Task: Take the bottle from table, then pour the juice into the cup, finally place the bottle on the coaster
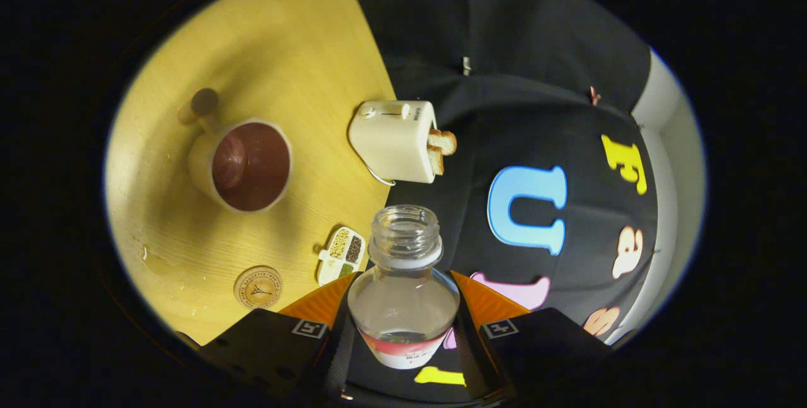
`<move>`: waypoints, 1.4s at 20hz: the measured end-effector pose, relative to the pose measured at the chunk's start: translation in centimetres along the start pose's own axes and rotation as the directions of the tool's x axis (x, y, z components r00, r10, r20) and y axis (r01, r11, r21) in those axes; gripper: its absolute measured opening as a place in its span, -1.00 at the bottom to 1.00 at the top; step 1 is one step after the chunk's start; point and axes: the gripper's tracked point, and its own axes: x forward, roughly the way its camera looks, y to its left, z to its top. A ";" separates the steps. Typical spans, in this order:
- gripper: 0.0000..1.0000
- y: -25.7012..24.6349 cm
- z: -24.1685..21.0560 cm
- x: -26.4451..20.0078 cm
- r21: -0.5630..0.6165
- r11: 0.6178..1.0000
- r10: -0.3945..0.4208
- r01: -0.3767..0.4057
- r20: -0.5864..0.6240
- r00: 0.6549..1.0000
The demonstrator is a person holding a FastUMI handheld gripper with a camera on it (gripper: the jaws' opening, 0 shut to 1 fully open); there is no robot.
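The hand-held gripper (403,326) pinches a clear, capless plastic bottle (403,282) by its rounded body; a glazed ceramic cup (243,165) and a round wooden coaster (258,287) sit on the smooth wood-grain bench (284,48).

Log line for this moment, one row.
tool shut on bottle | bottle uncapped, lifted | cup on table | coaster bare | toaster beyond

a cream toaster (394,140) sits on the yellow wooden table (277,42) near its edge, bread slices (439,149) poking from its slots. at its seven o'clock — a small white divided dish (341,255) holding beans and seeds.
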 end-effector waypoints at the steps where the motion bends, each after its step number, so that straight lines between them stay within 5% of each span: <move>1: 0.47 -0.6 -0.4 -0.3 0.072 0.997 0.006 -0.005 -0.005 1.000; 4: 0.47 -2.0 -1.5 -1.4 0.286 0.958 0.020 -0.015 -0.016 1.000; 7: 0.48 -3.5 -2.5 -2.9 0.516 0.856 0.032 -0.030 0.005 0.999; 13: 0.48 -5.4 -3.9 -3.4 0.856 0.509 0.049 -0.095 0.082 0.995; 20: 0.48 -5.0 -6.6 -1.5 0.976 0.197 -0.081 -0.093 0.111 0.990; 22: 0.47 -4.0 -7.3 -0.6 0.983 0.158 -0.106 -0.094 0.112 0.988; 28: 0.47 2.2 -8.9 3.6 0.988 0.122 -0.081 -0.098 0.109 0.991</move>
